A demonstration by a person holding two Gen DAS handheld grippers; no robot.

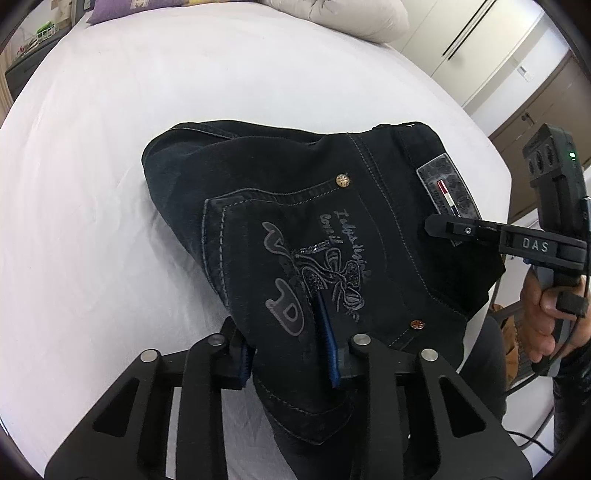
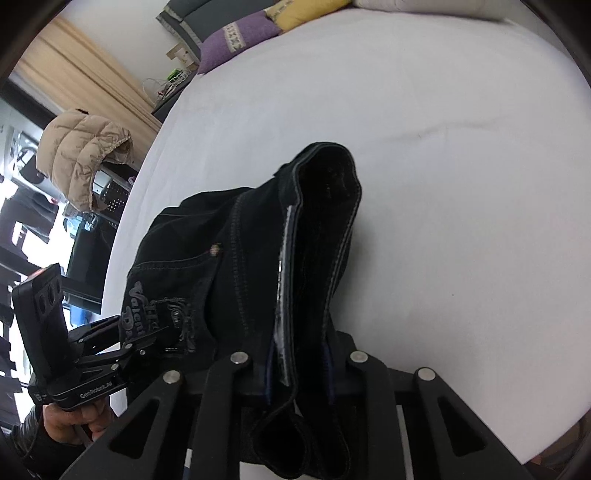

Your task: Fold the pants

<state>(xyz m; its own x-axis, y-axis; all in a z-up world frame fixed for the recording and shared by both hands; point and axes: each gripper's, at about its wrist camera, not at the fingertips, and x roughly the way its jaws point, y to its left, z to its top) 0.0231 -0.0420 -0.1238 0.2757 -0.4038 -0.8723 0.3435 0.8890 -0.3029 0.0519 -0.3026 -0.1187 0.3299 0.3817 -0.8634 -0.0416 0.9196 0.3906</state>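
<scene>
Black jeans [image 1: 295, 229] lie bunched and partly folded on a white bed [image 1: 110, 147], back pocket with grey embroidery facing up. My left gripper [image 1: 288, 354] is shut on the jeans at the pocket edge. My right gripper [image 2: 299, 362] is shut on the jeans' waistband [image 2: 317, 229], which stands up between the fingers. The right gripper also shows at the right of the left wrist view [image 1: 480, 232], on the waistband by the leather patch. The left gripper shows at the lower left of the right wrist view [image 2: 103, 347].
Pillows [image 1: 332, 14] and a purple cushion [image 2: 236, 40] lie at the bed's head. A beige puffer jacket [image 2: 85, 147] hangs beside the bed on the left. Wardrobe doors [image 1: 480, 44] stand beyond the bed's right edge. White sheet [image 2: 443, 147] stretches beyond the jeans.
</scene>
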